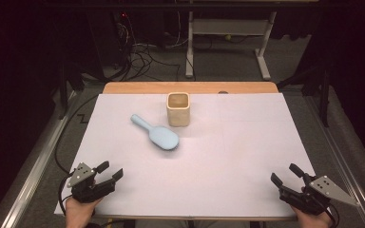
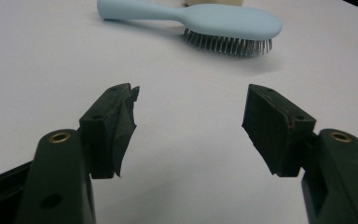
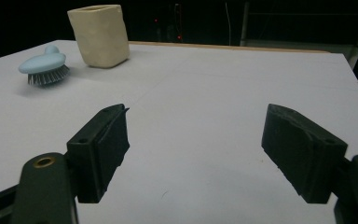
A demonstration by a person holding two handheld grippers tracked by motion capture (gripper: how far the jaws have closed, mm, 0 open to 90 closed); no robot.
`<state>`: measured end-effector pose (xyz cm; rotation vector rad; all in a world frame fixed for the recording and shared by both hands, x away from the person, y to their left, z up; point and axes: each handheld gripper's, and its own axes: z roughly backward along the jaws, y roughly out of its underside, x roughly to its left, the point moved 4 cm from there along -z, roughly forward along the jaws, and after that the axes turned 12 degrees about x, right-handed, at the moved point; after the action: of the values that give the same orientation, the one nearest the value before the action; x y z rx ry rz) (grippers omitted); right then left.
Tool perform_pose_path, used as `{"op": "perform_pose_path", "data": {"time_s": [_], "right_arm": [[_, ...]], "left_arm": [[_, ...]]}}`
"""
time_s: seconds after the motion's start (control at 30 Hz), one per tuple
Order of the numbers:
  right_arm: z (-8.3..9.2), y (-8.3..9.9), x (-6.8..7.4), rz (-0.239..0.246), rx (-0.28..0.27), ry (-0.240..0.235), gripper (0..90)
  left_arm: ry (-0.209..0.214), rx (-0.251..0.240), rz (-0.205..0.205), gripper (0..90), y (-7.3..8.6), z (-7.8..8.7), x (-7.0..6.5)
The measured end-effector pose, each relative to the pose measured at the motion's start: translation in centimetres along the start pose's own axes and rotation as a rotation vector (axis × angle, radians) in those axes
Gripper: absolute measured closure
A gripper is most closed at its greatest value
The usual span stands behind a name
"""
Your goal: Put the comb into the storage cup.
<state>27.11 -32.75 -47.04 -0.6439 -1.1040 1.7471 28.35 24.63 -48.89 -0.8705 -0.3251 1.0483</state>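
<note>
Pale blue hairbrush [image 1: 158, 134], bristles down

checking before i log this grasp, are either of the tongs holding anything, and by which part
Nothing is held. The left tongs and the right tongs both stand open over the bare table, well short of the hairbrush and the cup.

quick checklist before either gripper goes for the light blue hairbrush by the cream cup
1. Left gripper open with nothing between the jaws: ok.
2. Right gripper open and holding nothing: ok.
3. Light blue plastic hairbrush lying flat, bristles down, free of both grippers: ok.
4. Handle free to grasp, pointing away toward the far left of the white table: ok.
5. Cream square cup upright and open at the top: ok.
6. Gap between brush head and cup: close together in the high view, contact cannot tell.
</note>
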Motion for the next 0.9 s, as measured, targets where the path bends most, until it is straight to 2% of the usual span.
{"op": "perform_pose_path", "data": {"time_s": [0.9], "right_arm": [[-0.1, 0.05, 0.01, -0.001, 0.01, -0.003, 23.5]], "left_arm": [[0.015, 0.002, -0.009, 34.7, -0.03, -0.01, -0.38]]}}
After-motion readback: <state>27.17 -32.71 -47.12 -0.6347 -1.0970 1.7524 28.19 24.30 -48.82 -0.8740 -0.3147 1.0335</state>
